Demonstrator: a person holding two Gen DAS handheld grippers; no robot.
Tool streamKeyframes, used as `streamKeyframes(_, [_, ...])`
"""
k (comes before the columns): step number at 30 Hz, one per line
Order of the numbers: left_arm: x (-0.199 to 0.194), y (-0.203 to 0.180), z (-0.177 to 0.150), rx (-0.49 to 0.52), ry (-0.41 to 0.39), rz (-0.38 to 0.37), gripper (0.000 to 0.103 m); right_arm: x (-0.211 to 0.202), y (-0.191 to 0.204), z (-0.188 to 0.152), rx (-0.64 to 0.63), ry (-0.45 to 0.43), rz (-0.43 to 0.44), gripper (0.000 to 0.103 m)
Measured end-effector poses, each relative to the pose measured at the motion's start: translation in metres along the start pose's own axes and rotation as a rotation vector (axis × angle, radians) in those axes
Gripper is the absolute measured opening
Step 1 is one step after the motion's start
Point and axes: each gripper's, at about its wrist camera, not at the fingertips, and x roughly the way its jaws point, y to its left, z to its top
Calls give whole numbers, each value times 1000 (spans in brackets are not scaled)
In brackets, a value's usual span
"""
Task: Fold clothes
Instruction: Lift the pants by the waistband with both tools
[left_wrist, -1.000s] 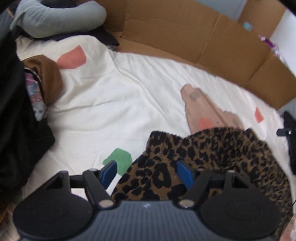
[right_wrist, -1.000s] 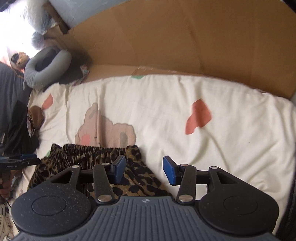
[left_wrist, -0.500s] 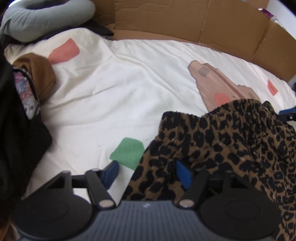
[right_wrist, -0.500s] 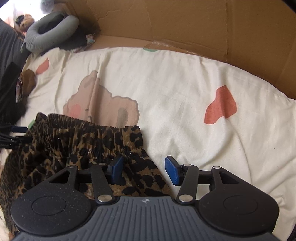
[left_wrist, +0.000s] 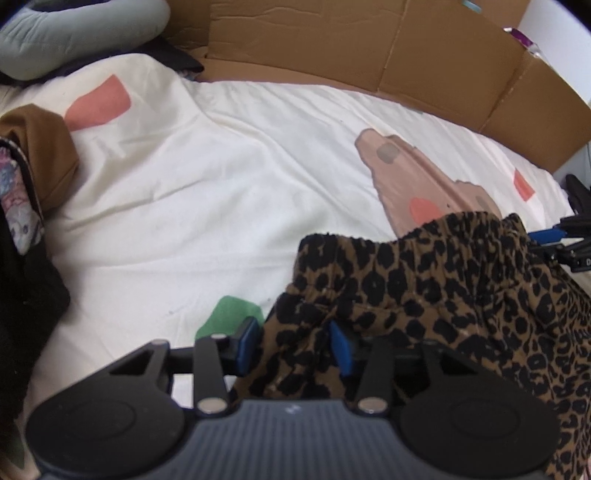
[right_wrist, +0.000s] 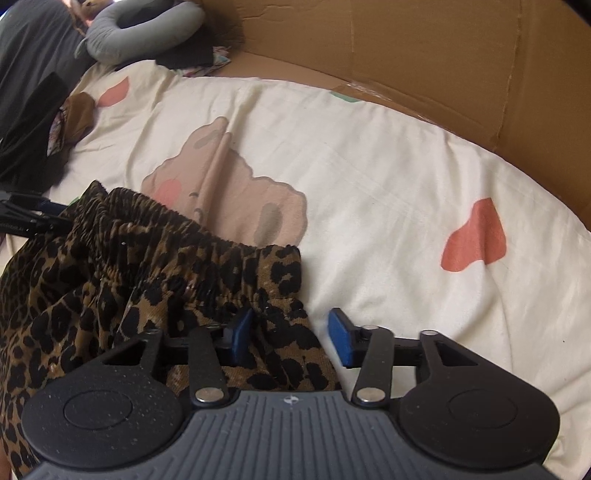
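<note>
A leopard-print garment (left_wrist: 424, 280) with an elastic waistband lies bunched on a cream bedsheet (left_wrist: 221, 184). My left gripper (left_wrist: 293, 343) is at its left corner. Its jaws are closing, the fabric fills the gap and both blue pads touch it. In the right wrist view the same garment (right_wrist: 129, 258) spreads to the left. My right gripper (right_wrist: 290, 338) straddles the right waistband corner. Its jaws are closing, and a sliver of sheet still shows beside the right pad (right_wrist: 340, 343). Each view shows the other gripper's tip at the garment's far end.
Cardboard walls (left_wrist: 332, 44) ring the far side of the bed. A grey curved pillow (left_wrist: 74, 33) lies at the far left. A pile of brown (left_wrist: 40, 147) and black (left_wrist: 22, 295) clothes sits along the left edge. The sheet has pink, red and green patches.
Both grippers came down onto the waistband corners and their jaws narrowed around the fabric. The right gripper also rolled and shifted sideways, and the garment now spreads between the two.
</note>
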Motion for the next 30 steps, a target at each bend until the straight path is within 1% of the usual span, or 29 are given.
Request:
streamKeyframes(1, [-1,-2,0,1,-7,-6,16,0,2,0,-12,8,7,23])
streamKeyframes(2, [-5,-3,0,2,-26,4,11,-1,5,0,-24,14,10,13])
streamKeyframes(3, [-9,-5,0,4,-51,20,8,-2,6,1,-33,16,0,11])
streamKeyframes(5, [-17,-9,-1,8,-100,52,7,-8,5,3,-34,2,-10,10])
streamKeyframes(8, [-31,-9,3,-5,-154,59,6,-23,2,9,-35,-48,-44,9])
streamKeyframes(13, [-48,-17,17,35,-221,79,5,-45,1,24,-47,-120,-86,9])
streamKeyframes(23, [-58,-30,64,81,-328,126,5,-65,-7,63,-63,-231,-185,8])
streamKeyframes(26, [-61,-33,81,105,-352,141,4,-69,-11,77,-75,-254,-213,9])
streamKeyframes(30, [-59,-30,101,107,-368,158,4,-73,-15,94,-87,-272,-238,8])
